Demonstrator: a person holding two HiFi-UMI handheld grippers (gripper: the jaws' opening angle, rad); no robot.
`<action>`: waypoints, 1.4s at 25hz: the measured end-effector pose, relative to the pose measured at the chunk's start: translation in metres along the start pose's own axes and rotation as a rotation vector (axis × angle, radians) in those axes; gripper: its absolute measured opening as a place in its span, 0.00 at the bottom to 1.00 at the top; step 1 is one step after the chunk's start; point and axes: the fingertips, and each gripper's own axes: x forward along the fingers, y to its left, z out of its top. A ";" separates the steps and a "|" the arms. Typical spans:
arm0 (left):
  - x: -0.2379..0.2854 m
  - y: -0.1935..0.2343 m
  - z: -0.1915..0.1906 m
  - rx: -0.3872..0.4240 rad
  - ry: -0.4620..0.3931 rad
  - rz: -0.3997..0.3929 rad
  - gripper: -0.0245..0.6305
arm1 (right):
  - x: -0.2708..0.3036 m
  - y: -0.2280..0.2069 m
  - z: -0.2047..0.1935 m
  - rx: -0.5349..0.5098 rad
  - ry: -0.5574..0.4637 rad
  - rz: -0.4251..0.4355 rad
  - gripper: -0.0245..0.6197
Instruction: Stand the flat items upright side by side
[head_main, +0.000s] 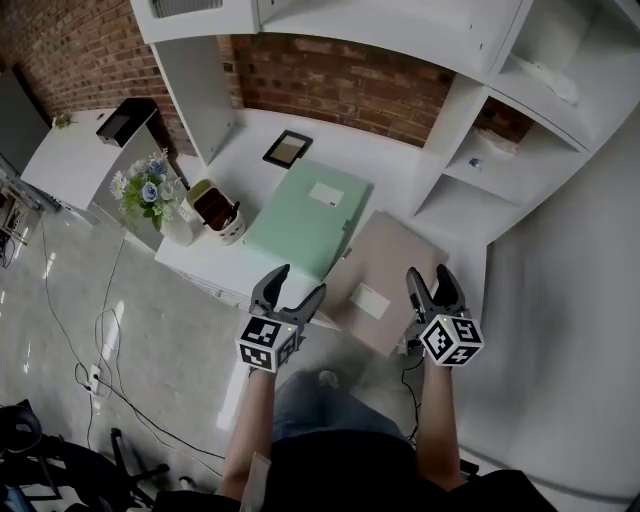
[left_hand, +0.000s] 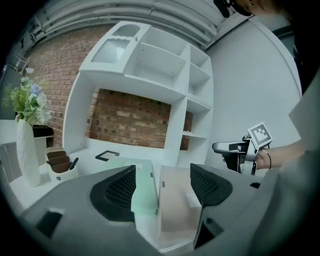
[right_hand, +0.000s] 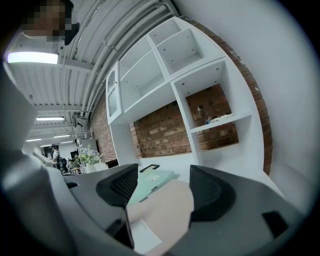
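Left tongs (head_main: 300, 283) and right tongs (head_main: 428, 272) are hovering open and empty at lower centre, while green folder (head_main: 305, 215) and beige folder (head_main: 385, 280) are lying flat mid-frame on the surface (head_main: 250, 150), beige risking sliding off the near edge if nudged.

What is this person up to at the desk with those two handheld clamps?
A person stands at a white desk with a gripper in each hand. The left gripper and the right gripper both hover open and empty near the desk's front edge. A green folder and a beige folder lie flat side by side on the desk. Neither is gripped, and neither has been stood upright yet.
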 end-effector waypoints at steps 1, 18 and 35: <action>0.006 0.001 0.001 0.002 0.007 -0.017 0.51 | 0.000 -0.001 0.001 0.004 -0.001 -0.015 0.51; 0.114 -0.030 0.004 0.104 0.250 -0.333 0.51 | -0.034 -0.051 -0.006 0.087 0.038 -0.264 0.51; 0.189 -0.037 -0.080 0.034 0.803 -0.412 0.53 | -0.025 -0.090 -0.109 0.392 0.283 -0.321 0.57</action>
